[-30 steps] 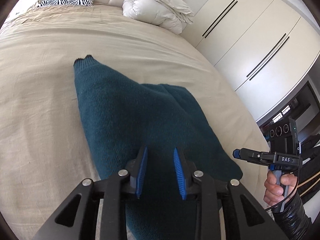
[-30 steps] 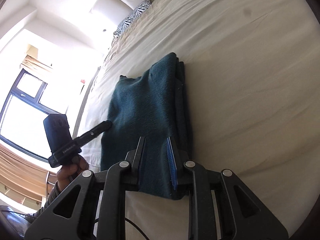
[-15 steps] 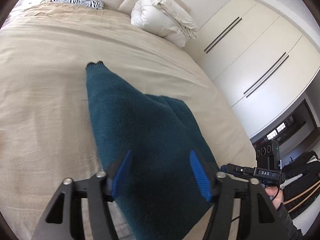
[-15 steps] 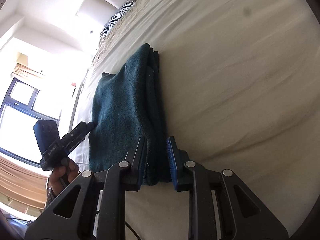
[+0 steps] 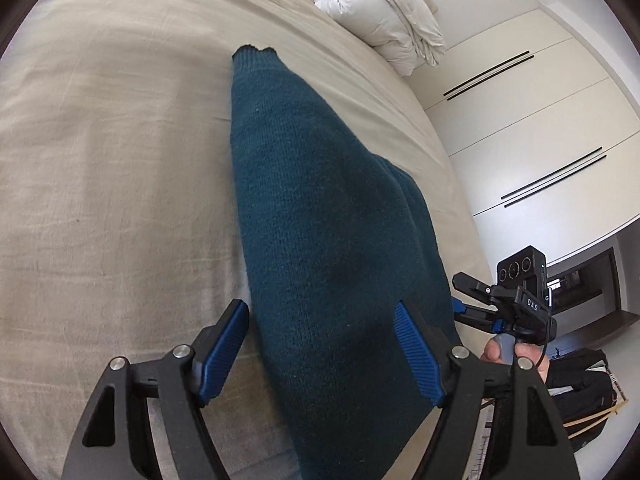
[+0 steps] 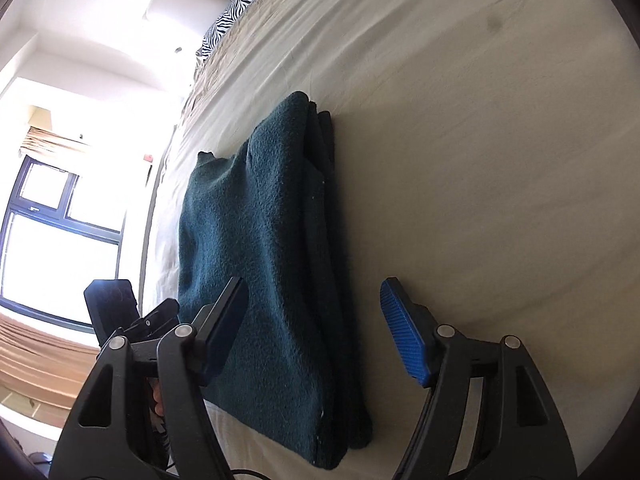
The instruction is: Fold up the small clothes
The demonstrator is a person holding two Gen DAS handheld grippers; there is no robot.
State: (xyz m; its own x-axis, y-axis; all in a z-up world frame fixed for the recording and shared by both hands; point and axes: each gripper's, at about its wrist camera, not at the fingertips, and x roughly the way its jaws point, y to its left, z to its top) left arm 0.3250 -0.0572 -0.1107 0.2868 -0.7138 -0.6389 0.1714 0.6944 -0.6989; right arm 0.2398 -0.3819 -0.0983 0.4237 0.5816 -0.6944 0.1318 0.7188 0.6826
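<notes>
A dark teal knitted sweater (image 5: pixel 320 240) lies folded in layers on the beige bed sheet (image 5: pixel 112 184); it also shows in the right wrist view (image 6: pixel 264 264), with the stacked folded edge on its right side. My left gripper (image 5: pixel 320 344) is open, its blue pads spread either side of the sweater's near end, holding nothing. My right gripper (image 6: pixel 316 328) is open too, its jaws wide over the near folded edge. The right gripper shows in the left wrist view (image 5: pixel 476 300) at the sweater's right edge, and the left gripper in the right wrist view (image 6: pixel 160 314) at its left.
A rolled white duvet (image 5: pixel 380 12) lies at the head of the bed. A zebra-print pillow (image 6: pixel 234 10) sits by the headboard. White wardrobe doors (image 5: pixel 540 120) stand past the bed's right side. A window (image 6: pixel 52 232) is on the other side.
Both grippers have opened and let go of the sweater, the left first. The sweater now rests folded on the bed.
</notes>
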